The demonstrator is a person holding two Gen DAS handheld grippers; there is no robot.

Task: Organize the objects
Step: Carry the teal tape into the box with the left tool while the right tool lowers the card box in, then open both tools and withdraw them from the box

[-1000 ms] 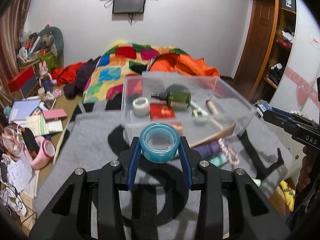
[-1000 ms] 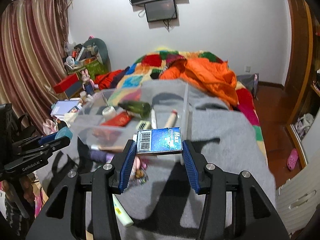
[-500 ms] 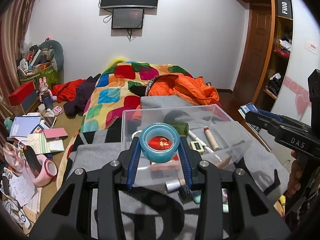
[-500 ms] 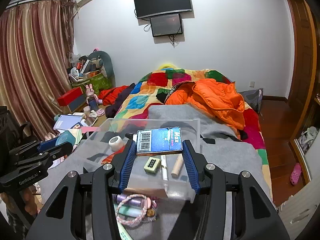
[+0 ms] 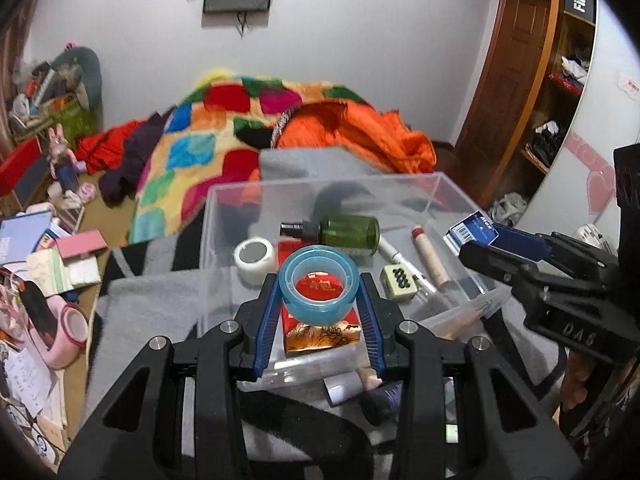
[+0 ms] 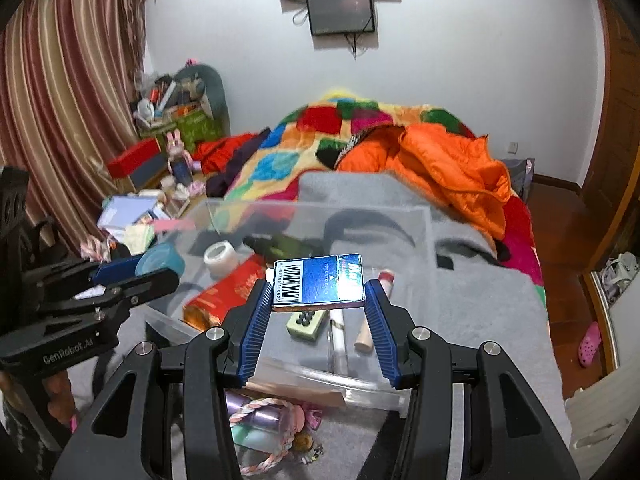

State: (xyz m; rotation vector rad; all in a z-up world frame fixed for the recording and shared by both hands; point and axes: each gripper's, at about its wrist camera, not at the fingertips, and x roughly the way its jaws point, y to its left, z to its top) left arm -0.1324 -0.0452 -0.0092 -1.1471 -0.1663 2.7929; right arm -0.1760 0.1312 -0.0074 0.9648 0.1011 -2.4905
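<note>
Blue tape roll (image 5: 318, 285) is being clamped across its outer wall by the left gripper (image 5: 319, 300), hole facing up, so that it is being kept level over the near half of the clear plastic bin (image 5: 436, 186). It is being held above the red packet (image 5: 320, 322) lying on the bin floor, apart from it. Blue barcoded box (image 6: 318, 285) is being gripped by its short ends in the right gripper (image 6: 318, 308), flat side up, over the bin's near right part, above the small cream block (image 6: 306, 325) and the two stick-shaped tubes (image 6: 370, 312). Judged from this, both items are being positioned for release into the bin.

Inside the bin, a white tape roll (image 5: 255, 260) and a green bottle (image 5: 344, 231) on its side are being left undisturbed. Outside its near wall, on the grey blanket (image 6: 480, 304), a braided cord (image 6: 266, 408) and small toiletries are still waiting to be sorted.

Compared with one second earlier, both grippers are being seen further forward: the tape roll, then short of the bin's near wall, is now being carried over its interior, and the box likewise. Both grips are being kept unchanged.
</note>
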